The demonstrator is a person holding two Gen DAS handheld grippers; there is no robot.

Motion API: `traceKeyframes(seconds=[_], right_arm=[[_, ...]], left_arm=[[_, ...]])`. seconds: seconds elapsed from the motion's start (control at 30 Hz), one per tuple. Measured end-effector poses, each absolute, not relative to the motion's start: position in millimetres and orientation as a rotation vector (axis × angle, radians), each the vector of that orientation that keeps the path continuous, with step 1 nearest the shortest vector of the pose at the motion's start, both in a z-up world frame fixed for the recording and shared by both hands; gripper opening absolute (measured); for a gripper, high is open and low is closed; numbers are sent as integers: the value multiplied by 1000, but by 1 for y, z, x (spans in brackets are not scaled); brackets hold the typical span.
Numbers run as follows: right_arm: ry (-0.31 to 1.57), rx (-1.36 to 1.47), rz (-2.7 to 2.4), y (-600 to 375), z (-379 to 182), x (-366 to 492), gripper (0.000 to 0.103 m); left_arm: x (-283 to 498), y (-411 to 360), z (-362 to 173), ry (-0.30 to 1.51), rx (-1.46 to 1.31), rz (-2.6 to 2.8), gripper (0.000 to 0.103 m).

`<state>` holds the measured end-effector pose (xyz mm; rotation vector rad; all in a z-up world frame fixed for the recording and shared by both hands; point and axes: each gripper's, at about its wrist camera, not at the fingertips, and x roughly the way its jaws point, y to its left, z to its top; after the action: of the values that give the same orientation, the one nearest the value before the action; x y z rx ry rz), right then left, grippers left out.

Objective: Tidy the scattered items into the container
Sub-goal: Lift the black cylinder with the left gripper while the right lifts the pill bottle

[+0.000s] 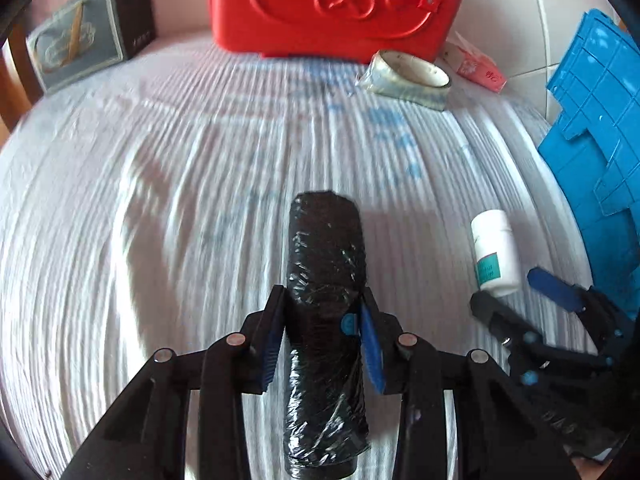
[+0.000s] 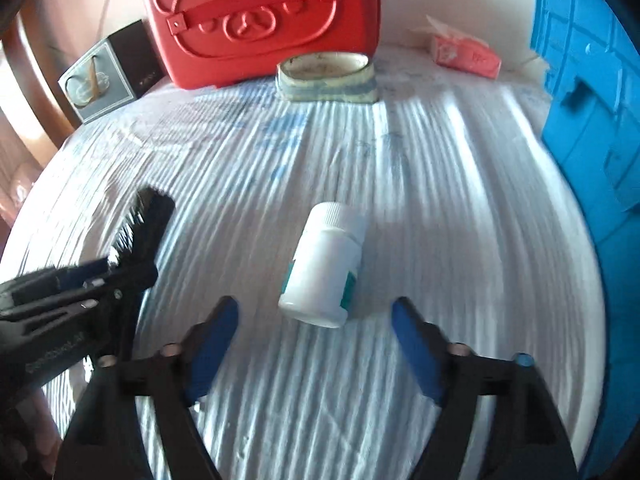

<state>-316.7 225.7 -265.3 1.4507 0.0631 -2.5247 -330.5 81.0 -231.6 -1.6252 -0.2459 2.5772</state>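
Clamping a black roll (image 1: 326, 320) wrapped in crinkled film, the left gripper (image 1: 322, 320) presses both blue pads against the roll's sides near its middle. The roll points away from the camera, its far end standing clear above the white ribbed table cover (image 1: 160, 200).

The right gripper (image 2: 314, 332) stands wide open with nothing between its pads. A white pill bottle (image 2: 326, 264) lies on its side on the cover just beyond the fingertips, ungripped.

Risks from here:
- The roll's film wrap looks glossy and slack; it may slide through the pads if the gripper tilts.
- The roll overhangs the grip at both ends; it may strike the rim of the blue crate (image 1: 592, 128) at the right edge on entry.
- The bottle is round and may roll away if one pad reaches it first.

Appearance of task items: the bottle is white plastic with a ribbed cap at its far end and a teal label. A tape roll (image 2: 328, 76) lies flat at the far side, before a red case (image 2: 260, 16). A pink tissue pack (image 2: 464, 52) lies far right.
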Motion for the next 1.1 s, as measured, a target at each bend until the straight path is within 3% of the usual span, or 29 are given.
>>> traceKeyframes(seconds=[0.2,0.27,0.43,0.5,0.53,0.63,0.67,0.93,1.1], right_arm=[[63,1504,-2524,226,-265,-336,80],[34,1556,-2495,227,-274,-345,66],[54,1548,-2518,226,-276,-353,62],[84,1538,-2526,224,-276,-353,60],[108,1537,-2533,223,-277,-352,55],[124,1531,-2532,225,-275,-346,34],[108,1539,-2522,226,-274,-343,34],[116,1495,-2494,217,-243,-292,34],[145,1377,-2516,203,-198,-242,34]], left_arm=[[-337,90,-237,-213,-1665,2541,66],[-335,97,-239,-149,-1657,2543,75],[-330,117,-243,23,-1656,2574,83],[-329,118,-242,23,-1656,2582,83],[-328,117,-241,24,-1656,2588,77],[-320,111,-235,15,-1659,2602,40],[-318,109,-234,21,-1664,2600,34],[-270,90,-211,-21,-1652,2614,34],[-228,75,-163,-52,-1538,2699,34]])
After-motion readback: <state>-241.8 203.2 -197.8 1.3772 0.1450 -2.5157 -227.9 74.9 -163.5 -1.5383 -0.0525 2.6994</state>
